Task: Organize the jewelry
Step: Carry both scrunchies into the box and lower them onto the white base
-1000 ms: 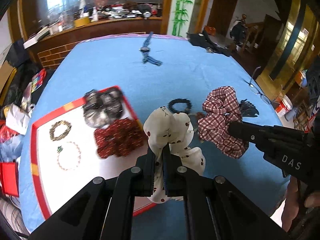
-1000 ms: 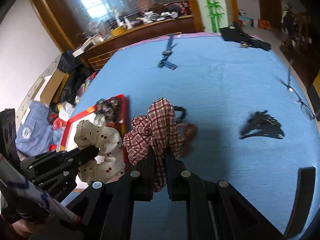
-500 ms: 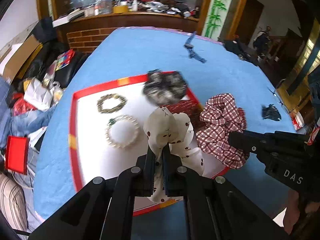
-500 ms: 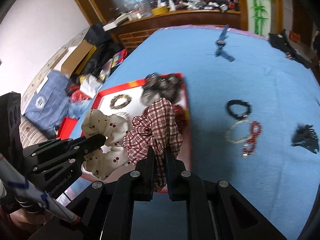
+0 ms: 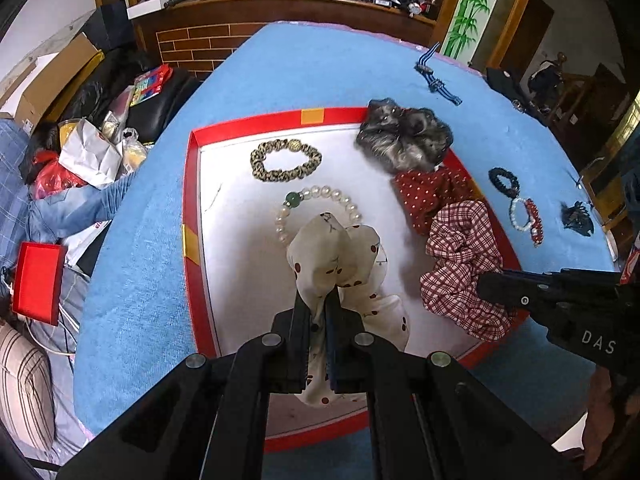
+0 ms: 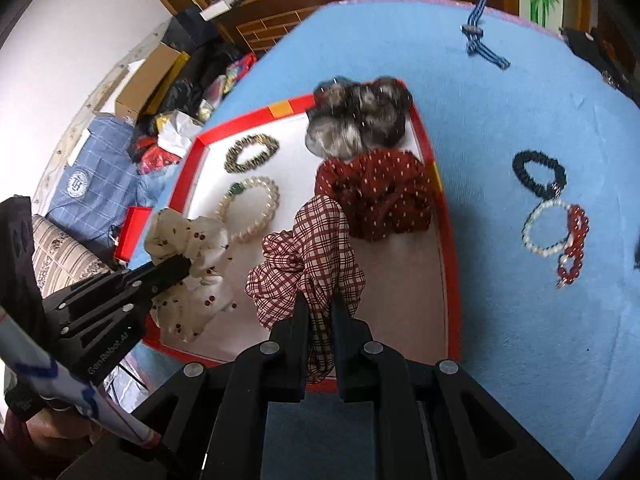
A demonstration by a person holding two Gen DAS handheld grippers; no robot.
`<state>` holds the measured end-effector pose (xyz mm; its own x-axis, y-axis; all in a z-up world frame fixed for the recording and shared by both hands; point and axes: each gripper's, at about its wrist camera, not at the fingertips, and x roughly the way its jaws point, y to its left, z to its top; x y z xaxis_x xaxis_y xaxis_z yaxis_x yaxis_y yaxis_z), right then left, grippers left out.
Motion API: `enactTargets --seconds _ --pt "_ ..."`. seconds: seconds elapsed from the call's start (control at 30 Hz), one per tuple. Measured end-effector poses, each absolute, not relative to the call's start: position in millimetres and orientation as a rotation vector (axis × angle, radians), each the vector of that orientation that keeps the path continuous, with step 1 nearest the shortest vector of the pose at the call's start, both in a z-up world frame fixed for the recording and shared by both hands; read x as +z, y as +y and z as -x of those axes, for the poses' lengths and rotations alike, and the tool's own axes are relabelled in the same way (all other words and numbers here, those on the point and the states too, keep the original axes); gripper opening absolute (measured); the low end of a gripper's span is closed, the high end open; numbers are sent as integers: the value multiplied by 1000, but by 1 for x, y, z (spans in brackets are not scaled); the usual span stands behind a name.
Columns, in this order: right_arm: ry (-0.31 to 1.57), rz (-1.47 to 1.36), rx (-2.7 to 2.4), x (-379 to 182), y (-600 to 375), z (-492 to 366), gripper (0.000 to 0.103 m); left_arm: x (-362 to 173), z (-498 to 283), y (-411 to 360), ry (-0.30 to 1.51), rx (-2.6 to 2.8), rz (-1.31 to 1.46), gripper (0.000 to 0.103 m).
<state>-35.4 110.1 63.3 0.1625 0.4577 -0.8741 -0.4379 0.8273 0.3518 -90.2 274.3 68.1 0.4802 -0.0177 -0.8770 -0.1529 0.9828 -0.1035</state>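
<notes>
My left gripper (image 5: 318,300) is shut on a cream scrunchie with red dots (image 5: 340,256) and holds it over the near part of the red-rimmed white tray (image 5: 192,216). My right gripper (image 6: 320,304) is shut on a red plaid scrunchie (image 6: 308,252), over the tray's near right part (image 6: 448,280). In the tray lie a gold-black bracelet (image 5: 286,160), a pearl bracelet with a green bead (image 5: 316,200), a grey furry scrunchie (image 5: 404,138) and a dark red dotted scrunchie (image 5: 432,196).
On the blue cloth right of the tray lie a black hair tie (image 6: 538,172), a white bead bracelet (image 6: 548,228) and a red bead bracelet (image 6: 574,244). A blue striped watch (image 6: 480,36) lies far back. A black claw clip (image 5: 576,218) lies at the right edge.
Both grippers have moved left from the open cloth to above the tray, each still holding its scrunchie, and have come lower and closer to the tray.
</notes>
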Motion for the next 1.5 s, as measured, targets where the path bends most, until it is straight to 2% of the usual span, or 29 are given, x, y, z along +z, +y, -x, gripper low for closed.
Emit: enactTargets --seconds 0.43,1.23,1.5 --pt "1258 11 586 51 124 18 13 50 75 291 1099 101 183 6" --pt "1232 31 574 53 131 15 15 56 76 293 1058 145 142 7" --pt "1221 30 580 58 128 17 19 59 78 291 1048 157 126 7"
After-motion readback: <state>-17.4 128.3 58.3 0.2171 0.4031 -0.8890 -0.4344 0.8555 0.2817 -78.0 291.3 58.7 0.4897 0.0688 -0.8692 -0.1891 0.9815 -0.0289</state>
